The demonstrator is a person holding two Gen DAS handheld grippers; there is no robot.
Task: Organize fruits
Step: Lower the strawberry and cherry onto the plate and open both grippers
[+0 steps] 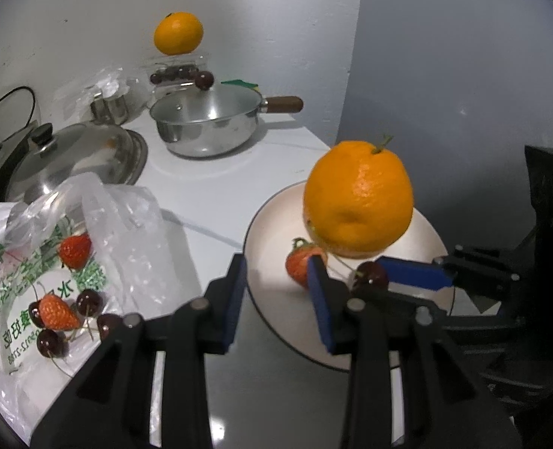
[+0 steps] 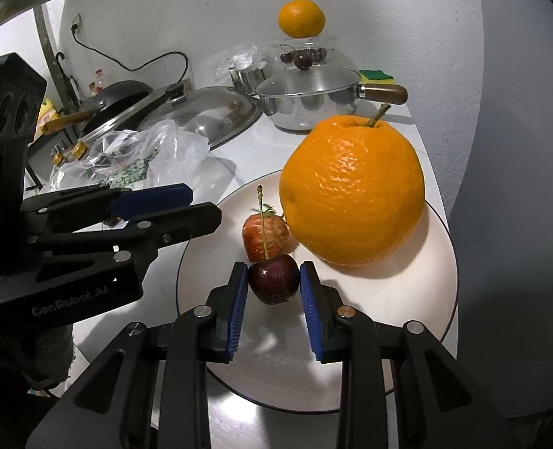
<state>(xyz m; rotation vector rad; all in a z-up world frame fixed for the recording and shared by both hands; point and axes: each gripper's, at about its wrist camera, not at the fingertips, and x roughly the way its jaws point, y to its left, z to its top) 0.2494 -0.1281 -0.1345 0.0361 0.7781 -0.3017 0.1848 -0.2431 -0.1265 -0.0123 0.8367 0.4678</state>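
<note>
Pointing steeply down, the right tongs clench a dark red cherry above the round cream plate; the left tongs, near its left rim, are closed empty.

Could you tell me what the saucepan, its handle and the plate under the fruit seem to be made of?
Saucepan: polished metal, likely stainless steel, given its mirror-like reflections. Handle: brown with a matte look, probably wood. Plate: smooth pale cream with a thin dark rim, probably glazed ceramic, though melamine cannot be ruled out.
</note>
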